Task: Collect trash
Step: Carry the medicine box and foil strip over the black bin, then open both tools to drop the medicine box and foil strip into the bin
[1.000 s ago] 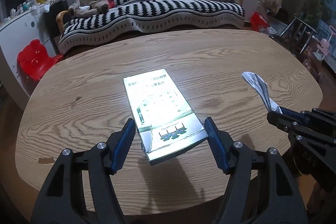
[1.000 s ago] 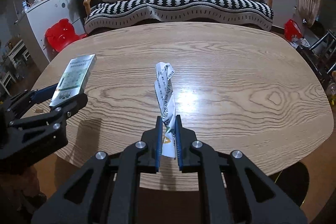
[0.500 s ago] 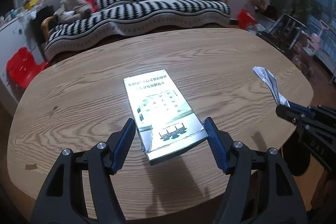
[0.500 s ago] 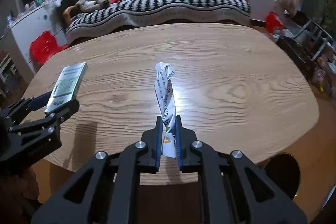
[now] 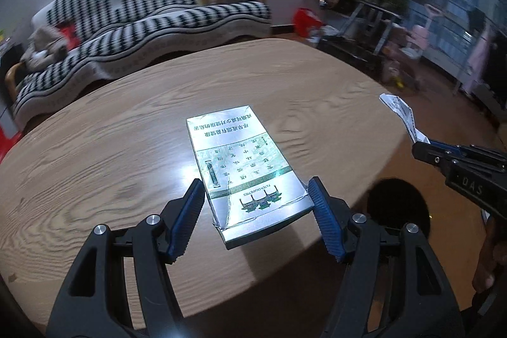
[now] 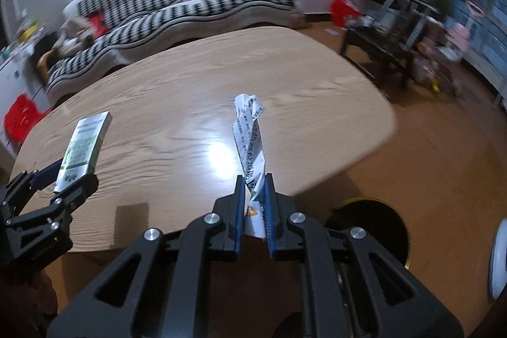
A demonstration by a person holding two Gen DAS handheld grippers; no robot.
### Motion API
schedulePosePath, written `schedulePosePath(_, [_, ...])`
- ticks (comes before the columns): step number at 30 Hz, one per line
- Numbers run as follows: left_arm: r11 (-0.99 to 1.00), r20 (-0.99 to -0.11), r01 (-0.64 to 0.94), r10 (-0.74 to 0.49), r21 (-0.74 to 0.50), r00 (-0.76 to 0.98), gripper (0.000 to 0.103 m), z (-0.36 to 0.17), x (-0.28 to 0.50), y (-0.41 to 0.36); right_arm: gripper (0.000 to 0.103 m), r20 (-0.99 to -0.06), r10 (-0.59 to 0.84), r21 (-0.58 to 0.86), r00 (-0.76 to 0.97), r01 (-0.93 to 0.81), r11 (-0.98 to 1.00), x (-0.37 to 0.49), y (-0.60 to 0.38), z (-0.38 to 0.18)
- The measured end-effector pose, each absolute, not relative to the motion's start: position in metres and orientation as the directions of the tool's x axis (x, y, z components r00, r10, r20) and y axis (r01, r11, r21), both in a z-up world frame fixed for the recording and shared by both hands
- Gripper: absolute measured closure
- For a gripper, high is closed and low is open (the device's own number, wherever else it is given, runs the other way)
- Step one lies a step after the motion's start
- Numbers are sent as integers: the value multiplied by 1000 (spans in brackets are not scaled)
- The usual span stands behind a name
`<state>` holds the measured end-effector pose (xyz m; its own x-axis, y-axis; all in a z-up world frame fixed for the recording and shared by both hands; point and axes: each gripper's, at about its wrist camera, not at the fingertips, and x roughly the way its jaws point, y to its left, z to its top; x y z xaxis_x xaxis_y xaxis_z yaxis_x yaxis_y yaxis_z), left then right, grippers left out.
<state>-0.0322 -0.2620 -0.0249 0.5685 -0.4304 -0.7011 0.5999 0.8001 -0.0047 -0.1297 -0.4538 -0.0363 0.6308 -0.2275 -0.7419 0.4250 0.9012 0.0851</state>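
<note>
Silver-green carton (image 5: 245, 170) clamped across its width in left hand-held gripper (image 5: 255, 216); twisted paper (image 6: 250, 144) pinched in nearly closed right hand-held gripper (image 6: 255, 211). Both have swung off bench (image 5: 95, 148) toward dark round bin (image 6: 377, 220) below; drop likely next

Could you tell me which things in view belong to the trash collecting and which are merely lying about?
Part of the job:
- flattened green-and-white carton, held in the left gripper
- twisted paper wrapper, held in the right gripper
- dark round bin on the floor, probably

Lying about:
- wooden table
- striped sofa
- red stool
</note>
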Motion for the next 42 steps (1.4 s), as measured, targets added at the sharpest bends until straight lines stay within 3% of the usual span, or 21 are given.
schedulePosePath(20, [519, -738, 848, -614, -108, 282, 37, -80, -126, -434, 91, -821, -285, 170, 495, 688, 706, -263, -602, -83])
schedulePosePath(42, [436, -774, 882, -616, -180, 147, 37, -119, -141, -494, 91, -830, -276, 201, 484, 722, 662, -270, -623, -85])
